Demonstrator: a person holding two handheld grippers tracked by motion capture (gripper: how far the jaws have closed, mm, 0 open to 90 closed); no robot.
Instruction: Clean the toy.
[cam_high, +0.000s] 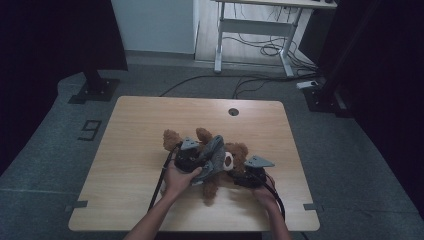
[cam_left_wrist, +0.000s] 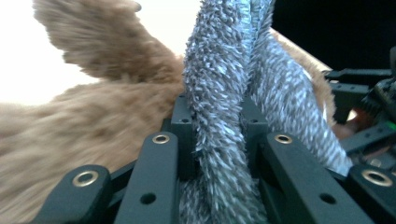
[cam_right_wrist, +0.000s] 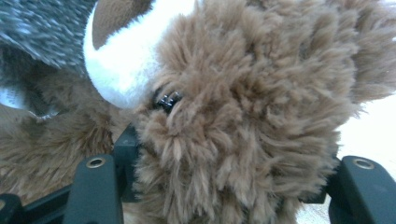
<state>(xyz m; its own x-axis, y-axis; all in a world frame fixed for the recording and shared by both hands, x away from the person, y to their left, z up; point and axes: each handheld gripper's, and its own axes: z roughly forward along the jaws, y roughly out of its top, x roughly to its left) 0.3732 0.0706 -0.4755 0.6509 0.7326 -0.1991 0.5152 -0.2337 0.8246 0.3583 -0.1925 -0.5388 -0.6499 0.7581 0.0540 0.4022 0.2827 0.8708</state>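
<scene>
Left gripper (cam_left_wrist: 219, 154) is clamped on the grey fleece garment (cam_left_wrist: 224, 93), drawing it off the brown teddy bear (cam_high: 210, 160) lying mid-table (cam_high: 130, 125). Right gripper (cam_right_wrist: 224, 186) pinches the bear's head (cam_right_wrist: 243, 102), apparently anchoring it against that pull.

Dim light is hanging over the high view: the desk (cam_high: 150, 130) is catching a soft glow from above while the room's sides are sinking into black, and the whole frame is looking grainy and soft. In the left gripper view the background is blowing out to white behind the teddy bear (cam_left_wrist: 93, 121), whose fur is blurring; the grey cloth (cam_left_wrist: 219, 116) is staying crisper. In the right gripper view the close fur is softening, and glare is whitening the right edge.
</scene>
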